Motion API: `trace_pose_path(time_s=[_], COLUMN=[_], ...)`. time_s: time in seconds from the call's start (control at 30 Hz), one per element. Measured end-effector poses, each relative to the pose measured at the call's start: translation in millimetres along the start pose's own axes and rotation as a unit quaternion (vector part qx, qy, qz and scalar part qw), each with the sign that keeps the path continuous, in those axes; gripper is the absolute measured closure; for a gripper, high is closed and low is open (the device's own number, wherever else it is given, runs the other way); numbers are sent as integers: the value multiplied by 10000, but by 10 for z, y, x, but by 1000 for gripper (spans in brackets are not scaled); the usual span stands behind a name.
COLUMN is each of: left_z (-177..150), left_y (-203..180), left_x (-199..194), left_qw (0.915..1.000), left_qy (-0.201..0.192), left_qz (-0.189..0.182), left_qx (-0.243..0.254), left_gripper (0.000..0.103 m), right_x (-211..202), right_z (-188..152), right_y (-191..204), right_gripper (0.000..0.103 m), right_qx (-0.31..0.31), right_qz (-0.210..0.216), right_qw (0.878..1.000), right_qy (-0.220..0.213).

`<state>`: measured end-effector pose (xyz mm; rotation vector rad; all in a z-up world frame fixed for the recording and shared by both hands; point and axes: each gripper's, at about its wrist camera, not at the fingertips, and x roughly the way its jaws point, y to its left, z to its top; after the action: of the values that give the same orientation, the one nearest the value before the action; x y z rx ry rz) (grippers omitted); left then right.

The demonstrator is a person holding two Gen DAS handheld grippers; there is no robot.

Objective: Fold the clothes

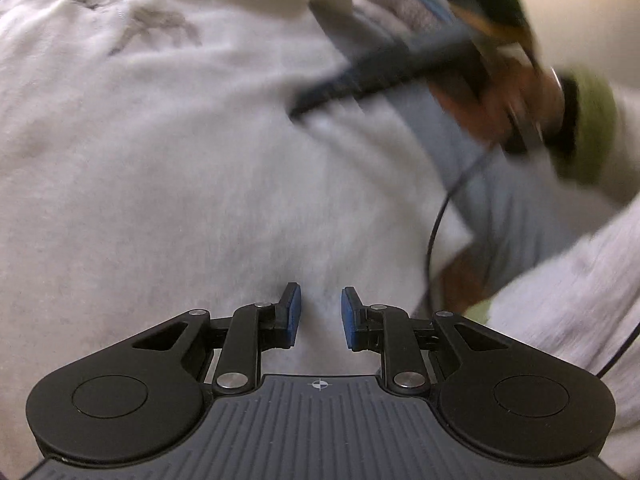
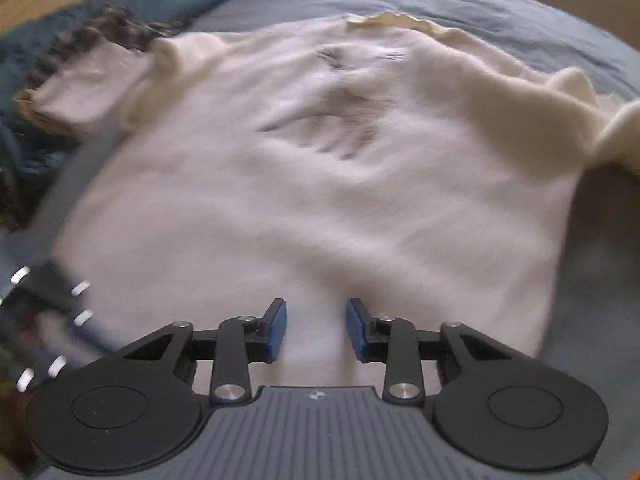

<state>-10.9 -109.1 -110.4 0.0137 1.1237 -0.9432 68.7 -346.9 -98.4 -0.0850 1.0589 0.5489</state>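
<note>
Now white sweater [image 2: 312, 200] spread flat ahead of both open tools [image 1: 320, 316] [image 2: 316, 330].

Each camera sits just behind its own claw, looking forward and down along the fingers, close above the white knit sweater with a grey bird print [image 1: 200, 160] spread on the grey-blue bed sheet [image 2: 500, 4]. Both views share that sweater; the left view also catches the blurred right claw [image 1: 304, 106].
</note>
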Motion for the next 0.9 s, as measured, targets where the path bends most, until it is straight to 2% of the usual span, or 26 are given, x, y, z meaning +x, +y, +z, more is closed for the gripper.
trace_pose_path(time_s=[0.03, 0.07, 0.1, 0.23, 0.3, 0.4, 0.5, 0.57, 0.6, 0.67, 0.7, 0.77, 0.83, 0.9], left_z=[-12, -21, -25, -34, -47, -47, -13, -21, -20, -9, -9, -15, -23, -32], left_y=[-4, 7, 41, 143, 178, 216, 293, 342, 358, 386, 398, 420, 396, 367], left_x=[24, 37, 31, 21, 5, 38, 45, 39, 39, 40, 39, 21, 4, -32], left_qw=[10000, 10000, 10000, 9996, 9993, 9990, 9982, 9974, 9970, 9966, 9965, 9964, 9967, 9971], left_qy=[-18, -26, -19, 11, 26, 33, 41, 49, 57, 75, 85, 94, 93, 89], left_qz=[20, 13, -33, -217, -293, -376, -482, -564, -599, -647, -661, -671, -643, -588], left_qx=[46, 50, -9, -202, -227, -257, -366, -447, -480, -509, -507, -502, -487, -483], left_gripper=[82, 82, 82, 82, 82, 82, 82, 82, 82, 82, 82, 82, 82, 82], right_x=[47, 79, 94, 129, 105, -28, -206, -268, -282, -259, -244, -281, -350, -466], right_z=[72, 164, 252, 444, 461, 379, 203, 39, -69, -212, -274, -279, -244, -144], right_y=[-103, -235, -380, -847, -934, -920, -806, -701, -655, -745, -810, -1128, -1440, -1476], right_gripper=[82, 95, 102, 103, 103, 103, 100, 96, 95, 96, 102, 103, 103, 101], right_qx=[30, 124, 301, 1184, 1439, 1607, 1205, 745, 520, 476, 499, 1173, 1876, 1928], right_qz=[-72, -130, -197, -412, -545, -482, 447, 1124, 1297, 1159, 1047, 831, 557, 127], right_qw=[10000, 9998, 9991, 9898, 9844, 9817, 9906, 9908, 9896, 9902, 9906, 9887, 9807, 9804], right_qy=[-44, -127, -238, -679, -849, -902, -471, 59, 337, 620, 730, 427, -20, -385])
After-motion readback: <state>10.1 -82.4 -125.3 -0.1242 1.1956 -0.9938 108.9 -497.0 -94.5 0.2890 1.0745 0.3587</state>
